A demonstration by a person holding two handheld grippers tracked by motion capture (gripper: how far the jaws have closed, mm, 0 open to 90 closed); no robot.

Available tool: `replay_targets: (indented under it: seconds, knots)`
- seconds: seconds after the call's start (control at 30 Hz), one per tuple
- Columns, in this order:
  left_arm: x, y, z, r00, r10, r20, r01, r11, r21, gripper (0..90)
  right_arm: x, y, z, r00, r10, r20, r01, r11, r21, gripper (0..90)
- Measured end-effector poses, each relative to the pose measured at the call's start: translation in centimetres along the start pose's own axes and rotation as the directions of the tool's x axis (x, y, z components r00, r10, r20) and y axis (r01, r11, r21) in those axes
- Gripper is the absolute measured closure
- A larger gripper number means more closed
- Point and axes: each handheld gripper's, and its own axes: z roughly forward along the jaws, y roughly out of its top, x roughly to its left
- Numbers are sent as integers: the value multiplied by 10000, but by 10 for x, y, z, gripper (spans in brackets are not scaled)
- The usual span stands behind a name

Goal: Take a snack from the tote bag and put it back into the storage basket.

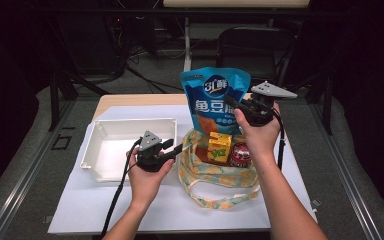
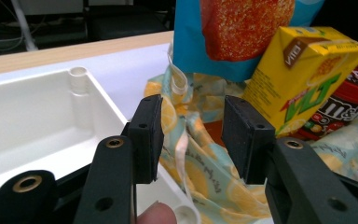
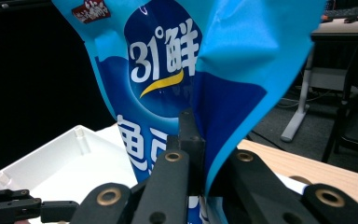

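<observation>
So: unpacking looked barely started; the right gripper (image 1: pixel 236 106) had its jaws clamped tight on the side edge of the blue snack pouch (image 1: pixel 215 97), which hung lifted clear above the lemon-print cloth bag (image 1: pixel 215 187), right of centre on the white mat; pinch on the film seen plainly in the right gripper view, pouch (image 3: pixel 205 70) creased at the bite; the left gripper (image 1: pixel 177 149) sat partly open at the bag's left rim, and in the left gripper view the fabric (image 2: pixel 193 158) lay between its pads (image 2: pixel 242 135) with a gap either side, so holding nothing as far as I could judge; the white plastic tray (image 1: pixel 95 150) at left had nothing in it, so my read is no item had been moved across yet; left to do: land the pouch, then the yellow drink carton (image 1: pixel 220 147) and the red-lidded jar (image 1: pixel 240 155), both standing in the open bag; labels: pouch read "31°鲜" with large characters "鱼豆" below, rest cut off; carton read "VITA" (image 2: pixel 307 70) on a brown corner tab; jar (image 2: pixel 342 100) showed m&m's lettering, partly hidden.
</observation>
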Motion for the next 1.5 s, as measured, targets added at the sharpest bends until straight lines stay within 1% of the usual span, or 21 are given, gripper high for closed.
replay_targets:
  seconds: [0.17, 0.23, 0.37, 0.43, 0.57, 0.6, 0.67, 0.77, 0.83, 0.9, 0.93, 0.97, 1.03, 1.17, 1.2, 1.27, 1.33, 1.37, 1.5]
  knots:
    - [8, 8, -6, 10000, -13, -92, 11, 9998, -176, 568, 8, 9, 8, 9999, 70, -113, -72, 9998, -206, 900]
    - [11, 12, -9, 9999, 59, -125, -62, 9998, -213, 564, 11, 11, 11, 9999, 60, -129, -63, 9997, -236, 900]
    - [18, 19, -15, 9998, 43, -171, -50, 9992, -397, 556, 17, 14, 16, 9996, 74, -257, -79, 9997, -213, 900]
    - [22, 22, -20, 9997, 46, -253, -59, 9986, -531, 552, 21, 14, 19, 9995, 15, -315, -23, 9997, -258, 900]
    - [27, 27, -26, 9995, 45, -323, -68, 9976, -689, 548, 29, 14, 25, 9988, 69, -475, -82, 9996, -277, 900]
    - [28, 28, -27, 9995, 16, -310, -39, 9971, -760, 548, 31, 14, 26, 9985, -21, -543, 9, 9998, -219, 900]
    - [29, 31, -30, 9991, 63, -408, -97, 9964, -837, 543, 35, 13, 30, 9982, -13, -604, 1, 9998, -207, 900]
    - [32, 37, -34, 9989, 136, -448, -181, 9948, -1007, 533, 41, 10, 35, 9972, 28, -749, -44, 9998, -208, 900]
    - [34, 41, -35, 9991, 97, -405, -139, 9944, -1044, 525, 46, 10, 38, 9964, -39, -850, 27, 9999, -152, 900]
    - [35, 45, -37, 9991, 11, -428, -62, 9929, -1191, 510, 51, 9, 42, 9958, -24, -918, 14, 9999, -114, 900]
    - [36, 47, -37, 9993, -12, -363, -34, 9919, -1272, 500, 52, 9, 43, 9952, -33, -973, 25, 10000, -83, 900]
    - [36, 49, -38, 9994, -4, -341, -42, 9911, -1333, 495, 55, 8, 44, 9949, -17, -1004, 7, 10000, -91, 900]
    - [35, 53, -40, 9989, 113, -449, -177, 9894, -1440, 476, 60, 7, 47, 9939, -29, -1100, 21, 10000, -79, 900]
    - [36, 61, -44, 9988, 91, -478, -170, 9855, -1687, 435, 68, 4, 52, 9915, -100, -1301, 100, 10000, -9, 900]
    - [37, 62, -45, 9991, 65, -416, -140, 9832, -1818, 430, 71, 4, 53, 9911, -113, -1329, 113, 9999, -4, 900]
    - [38, 65, -47, 9988, 35, -486, -130, 9807, -1950, 416, 73, 2, 54, 9900, -123, -1408, 125, 9999, 12, 900]
    - [39, 68, -49, 9993, -55, -361, -23, 9775, -2109, 404, 75, 1, 55, 9888, -214, -1474, 231, 9997, 98, 900]
    - [40, 70, -50, 9993, -87, -358, 8, 9769, -2137, 400, 77, 1, 56, 9890, -190, -1470, 204, 9998, 80, 900]
    - [42, 75, -52, 9997, -87, -218, 35, 9737, -2278, 395, 80, 0, 57, 9871, -256, -1579, 286, 9995, 167, 900]
